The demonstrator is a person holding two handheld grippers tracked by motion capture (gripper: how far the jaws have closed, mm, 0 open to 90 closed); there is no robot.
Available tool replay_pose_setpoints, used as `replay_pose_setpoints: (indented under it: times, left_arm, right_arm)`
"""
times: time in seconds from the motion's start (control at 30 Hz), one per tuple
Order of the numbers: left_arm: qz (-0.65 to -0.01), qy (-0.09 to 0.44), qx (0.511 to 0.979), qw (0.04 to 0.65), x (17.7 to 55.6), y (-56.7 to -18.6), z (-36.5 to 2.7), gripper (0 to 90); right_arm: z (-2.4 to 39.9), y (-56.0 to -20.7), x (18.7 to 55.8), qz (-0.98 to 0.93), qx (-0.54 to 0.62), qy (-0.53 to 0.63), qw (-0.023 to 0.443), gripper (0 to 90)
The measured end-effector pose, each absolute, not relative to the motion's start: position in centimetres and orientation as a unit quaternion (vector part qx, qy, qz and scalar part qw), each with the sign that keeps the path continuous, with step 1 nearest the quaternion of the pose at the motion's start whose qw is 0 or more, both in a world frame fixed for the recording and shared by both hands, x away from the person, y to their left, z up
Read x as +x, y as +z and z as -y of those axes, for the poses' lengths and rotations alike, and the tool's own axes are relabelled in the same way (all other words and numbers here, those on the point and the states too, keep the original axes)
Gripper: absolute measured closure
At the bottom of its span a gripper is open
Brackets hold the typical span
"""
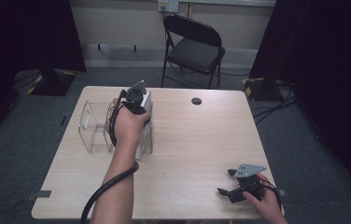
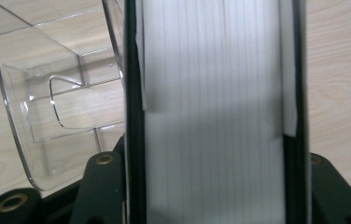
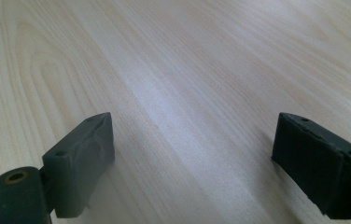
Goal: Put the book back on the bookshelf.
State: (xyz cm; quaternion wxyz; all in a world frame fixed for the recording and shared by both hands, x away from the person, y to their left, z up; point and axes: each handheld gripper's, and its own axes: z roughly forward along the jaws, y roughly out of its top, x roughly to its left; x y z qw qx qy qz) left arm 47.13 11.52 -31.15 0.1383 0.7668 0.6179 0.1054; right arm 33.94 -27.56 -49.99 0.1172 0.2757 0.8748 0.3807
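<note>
My left gripper (image 1: pixel 135 100) reaches down at the table's far left and is shut on a white, finely ribbed slab (image 2: pixel 211 140) that stands upright between its two black jaws. That slab (image 1: pixel 146 133) stands against the right side of a clear plastic holder (image 1: pixel 92 126). In the left gripper view the clear plastic holder (image 2: pixel 47 107) curves away to the left of the jaws. My right gripper (image 1: pixel 225 182) rests low near the table's front right corner. Its jaws are open over bare wood, with nothing between the fingertips (image 3: pixel 85 149).
A small black round disc (image 1: pixel 196 101) lies near the far edge of the wooden table (image 1: pixel 197 140). A black folding chair (image 1: pixel 194 46) stands behind the table. Dark curtains hang on both sides, and cables run over the floor at the right.
</note>
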Motion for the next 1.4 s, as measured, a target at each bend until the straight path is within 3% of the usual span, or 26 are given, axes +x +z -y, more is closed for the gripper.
replay_pose_setpoints:
  times: [0.17, 0.77, 1.4]
  left_arm:
    - [-0.606, 0.093, 0.778, 0.135, 46.69, -30.88, -12.09, 46.6]
    - [-0.606, 0.090, 0.782, 0.111, 47.22, -30.57, -11.63, 51.7]
    - [-0.647, 0.104, 0.739, 0.153, 46.79, -30.70, -12.05, 53.8]
  right_arm:
    - [27.56, -49.99, 33.94, -0.875, 0.276, 0.381, 0.117, 12.0]
    - [27.57, -50.00, 33.96, -0.875, 0.274, 0.380, 0.118, 12.0]
    - [27.58, -49.99, 33.96, -0.875, 0.276, 0.381, 0.117, 12.1]
